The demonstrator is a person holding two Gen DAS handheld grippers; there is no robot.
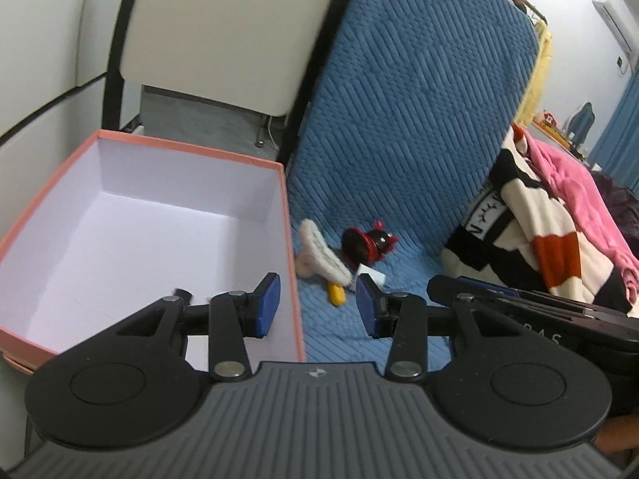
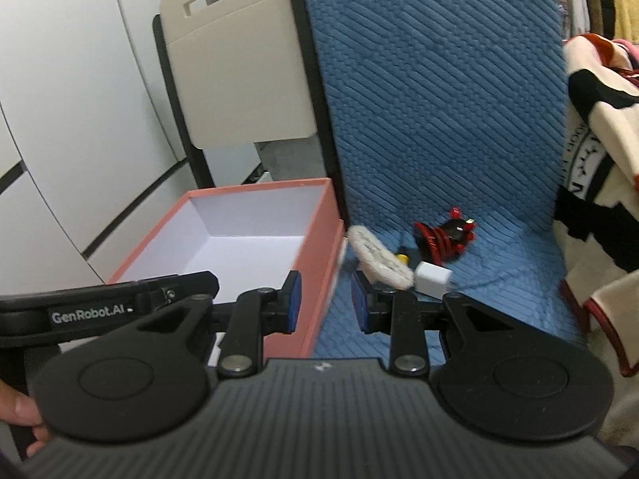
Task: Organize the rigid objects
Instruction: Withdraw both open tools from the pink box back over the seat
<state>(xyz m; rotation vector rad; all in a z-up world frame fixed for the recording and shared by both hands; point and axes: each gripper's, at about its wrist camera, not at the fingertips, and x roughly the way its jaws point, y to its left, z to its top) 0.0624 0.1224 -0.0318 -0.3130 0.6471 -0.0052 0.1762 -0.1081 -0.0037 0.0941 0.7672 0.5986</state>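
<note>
Your left gripper has its blue pads spread wide with nothing between them; the jaws hang over the right wall of the pink box, one pad above the box interior and the other above the blue quilted cover. Your right gripper is likewise parted wide and holds nothing, its pads straddling the near right corner of the same box. Neither gripper touches any object.

In the right wrist view, your left gripper's black body reaches in from the left, level with the box's near rim. In the left wrist view, your right gripper's body lies at the right, over the cover.

The box is open, white inside, and a small dark thing sits near its front wall, mostly hidden behind your left jaw.

Just right of the box, on the blue cover, lie the loose items: a white fuzzy piece tilted against the others, a yellow object partly under it, a small white block beside it, and a red-and-black toy just behind. A patterned blanket is heaped farther right.
</note>
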